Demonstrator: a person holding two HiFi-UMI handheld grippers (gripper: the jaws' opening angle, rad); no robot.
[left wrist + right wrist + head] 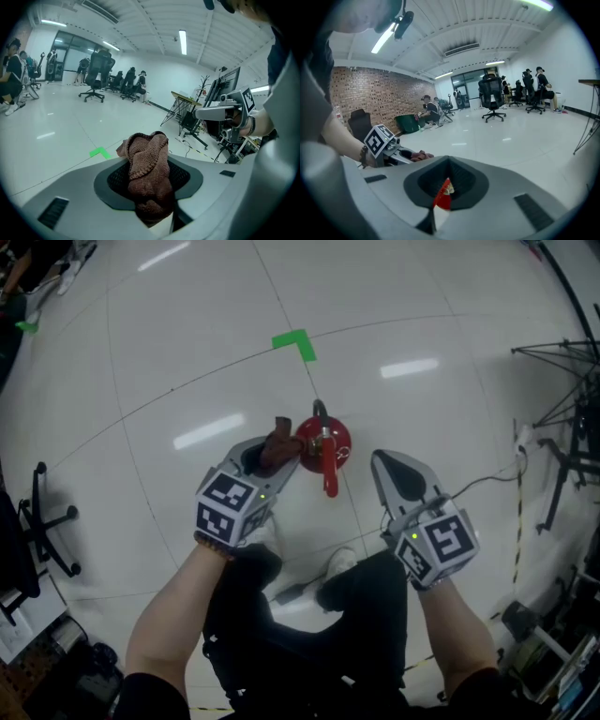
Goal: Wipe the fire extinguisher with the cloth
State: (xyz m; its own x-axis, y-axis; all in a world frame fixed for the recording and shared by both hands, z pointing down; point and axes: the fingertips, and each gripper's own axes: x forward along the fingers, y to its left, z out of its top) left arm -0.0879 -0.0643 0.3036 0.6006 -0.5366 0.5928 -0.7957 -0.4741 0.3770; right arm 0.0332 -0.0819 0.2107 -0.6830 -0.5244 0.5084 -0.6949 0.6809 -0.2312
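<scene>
A red fire extinguisher (325,447) stands upright on the glossy white floor, seen from above, with its black handle on top. My left gripper (273,454) is shut on a bunched brown cloth (278,447), which is right beside the extinguisher's left side; whether it touches I cannot tell. In the left gripper view the cloth (149,168) fills the gap between the jaws of the left gripper (151,164). My right gripper (382,459) is shut and empty, just right of the extinguisher. In the right gripper view, the extinguisher (443,196) shows red through the right gripper's (448,161) closed jaws.
A green tape corner (295,343) marks the floor beyond the extinguisher. A chair base (42,521) stands at the left. Stands, a power strip (522,437) and cables crowd the right side. My shoes (337,566) are just behind the extinguisher. People and office chairs (96,77) are far off.
</scene>
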